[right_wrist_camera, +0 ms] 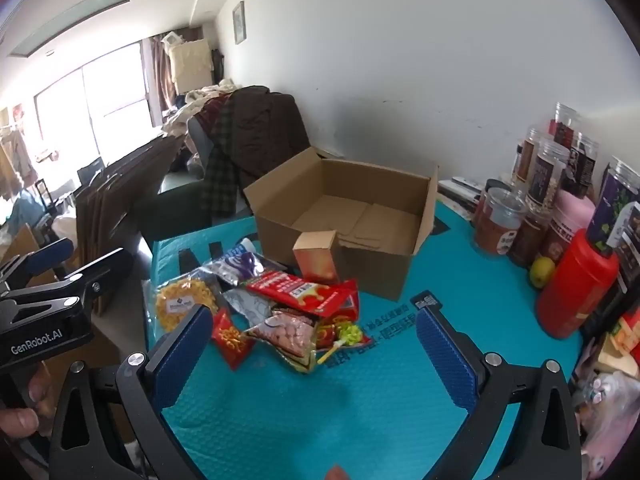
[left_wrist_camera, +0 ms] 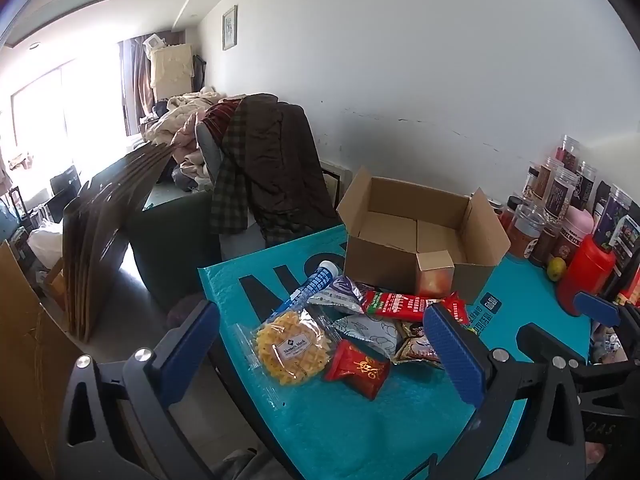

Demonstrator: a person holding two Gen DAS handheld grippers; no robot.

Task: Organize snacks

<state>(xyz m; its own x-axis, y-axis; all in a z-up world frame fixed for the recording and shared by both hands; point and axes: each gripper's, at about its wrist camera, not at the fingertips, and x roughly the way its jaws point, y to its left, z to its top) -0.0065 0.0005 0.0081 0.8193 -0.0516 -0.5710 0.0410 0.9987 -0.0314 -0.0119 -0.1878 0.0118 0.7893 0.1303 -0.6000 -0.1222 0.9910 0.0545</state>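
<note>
A heap of snack packets lies on the teal mat [left_wrist_camera: 360, 432]: a yellow waffle packet [left_wrist_camera: 292, 348], a small red packet [left_wrist_camera: 358, 368], a blue tube [left_wrist_camera: 312, 288] and a long red packet [left_wrist_camera: 412, 306]. Behind them an open cardboard box [left_wrist_camera: 424, 232] holds nothing that shows, with a small orange carton [left_wrist_camera: 434, 280] against its front. My left gripper [left_wrist_camera: 320, 344] hangs open above the waffle and the red packet. My right gripper [right_wrist_camera: 316, 348] is open too, just short of the heap's near edge, over a clear packet of brown pieces [right_wrist_camera: 288, 330] and a yellow-green candy [right_wrist_camera: 348, 334].
Jars [right_wrist_camera: 540, 200], a red bottle [right_wrist_camera: 576, 284] and a lemon [right_wrist_camera: 542, 272] crowd the mat's right side. Left of the mat's edge stand flat cardboard sheets [left_wrist_camera: 104, 240] and a chair draped with clothes [left_wrist_camera: 264, 160]. A hand [right_wrist_camera: 24, 412] holds the left gripper.
</note>
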